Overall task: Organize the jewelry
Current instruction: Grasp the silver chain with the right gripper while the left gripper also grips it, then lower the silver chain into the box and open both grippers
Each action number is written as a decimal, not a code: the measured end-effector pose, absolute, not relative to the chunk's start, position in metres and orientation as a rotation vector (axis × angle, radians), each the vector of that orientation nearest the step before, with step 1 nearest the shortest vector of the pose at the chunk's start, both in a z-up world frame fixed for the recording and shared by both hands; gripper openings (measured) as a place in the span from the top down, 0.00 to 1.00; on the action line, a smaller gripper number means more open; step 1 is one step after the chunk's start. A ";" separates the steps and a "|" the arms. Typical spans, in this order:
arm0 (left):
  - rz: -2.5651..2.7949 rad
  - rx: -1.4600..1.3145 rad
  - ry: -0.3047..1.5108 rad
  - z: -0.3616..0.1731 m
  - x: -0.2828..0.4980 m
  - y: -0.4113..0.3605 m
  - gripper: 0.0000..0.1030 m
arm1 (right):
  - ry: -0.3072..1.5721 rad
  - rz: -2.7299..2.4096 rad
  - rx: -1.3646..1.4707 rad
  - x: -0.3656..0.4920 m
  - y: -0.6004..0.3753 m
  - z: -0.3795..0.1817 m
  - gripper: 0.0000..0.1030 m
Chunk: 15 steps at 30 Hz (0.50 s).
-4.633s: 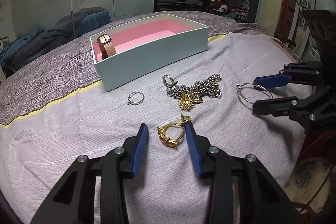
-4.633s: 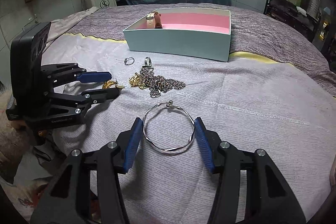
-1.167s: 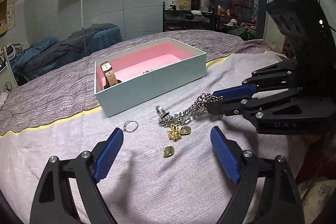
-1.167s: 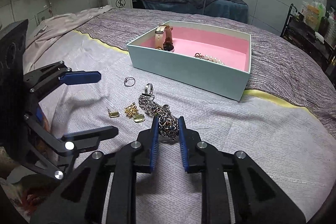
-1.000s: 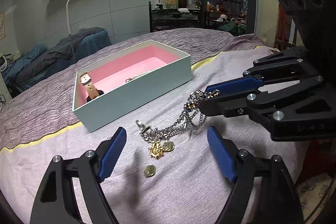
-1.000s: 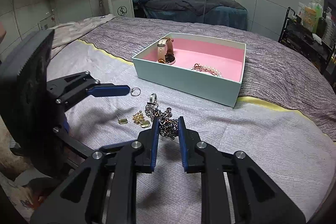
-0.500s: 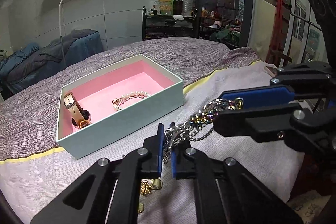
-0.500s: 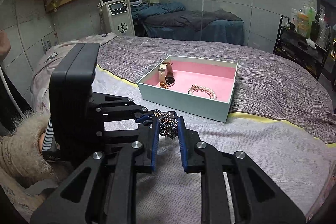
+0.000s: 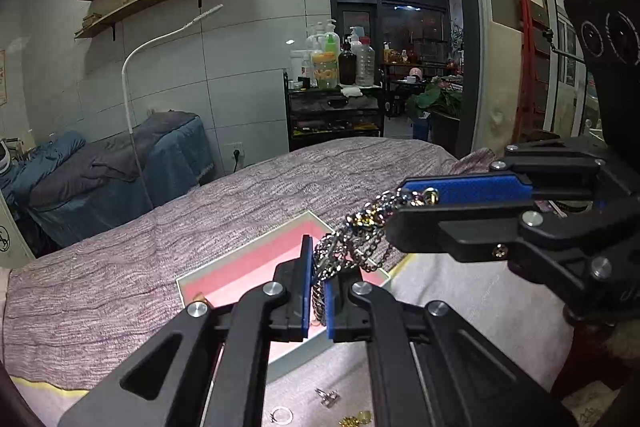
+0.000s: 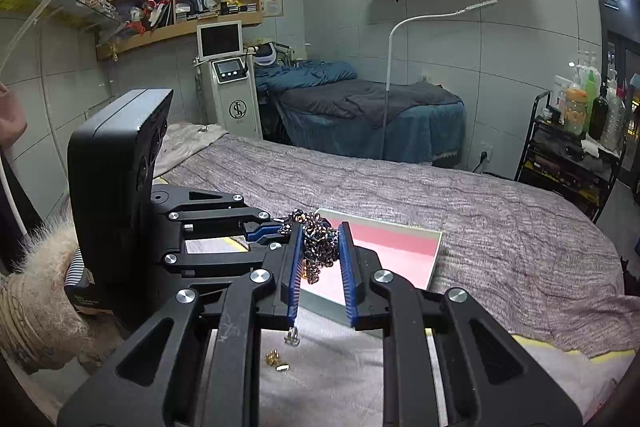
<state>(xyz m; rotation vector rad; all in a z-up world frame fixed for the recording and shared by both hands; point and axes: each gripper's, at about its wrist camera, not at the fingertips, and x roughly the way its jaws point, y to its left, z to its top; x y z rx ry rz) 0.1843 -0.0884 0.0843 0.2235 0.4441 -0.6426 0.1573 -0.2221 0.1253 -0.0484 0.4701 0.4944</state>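
A silver chain necklace (image 9: pixel 352 239) hangs in the air between both grippers, above the pale green box (image 9: pixel 288 355) with its pink lining. My left gripper (image 9: pixel 317 291) is shut on one end of the chain. My right gripper (image 10: pixel 320 259) is shut on a bunched part of the chain (image 10: pixel 318 243); in the left wrist view it reaches in from the right (image 9: pixel 404 205). A strand with a clasp (image 10: pixel 292 337) dangles below the right jaws. Much of the box is hidden behind the grippers.
On the grey cloth below lie a small silver ring (image 9: pixel 281 415), a silver clip (image 9: pixel 327 395) and gold pieces (image 10: pixel 274 357). A person's fur-trimmed sleeve (image 10: pixel 36 291) is at the left. Beyond the purple bedcover stand a white lamp (image 10: pixel 400 67) and a bottle cart (image 9: pixel 332 107).
The left gripper closed on the chain within the last second. Both grippers then rose together with it, lifting the necklace off the cloth, and both views now look more level over the box.
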 end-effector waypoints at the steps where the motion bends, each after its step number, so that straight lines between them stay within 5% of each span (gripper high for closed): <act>1: -0.639 0.222 0.444 0.086 0.190 -0.088 0.95 | 0.465 0.487 -0.043 0.163 -0.222 0.128 0.83; 15: -0.614 0.263 0.642 0.022 0.255 -0.094 0.95 | 0.659 0.442 0.039 0.243 -0.222 0.070 0.83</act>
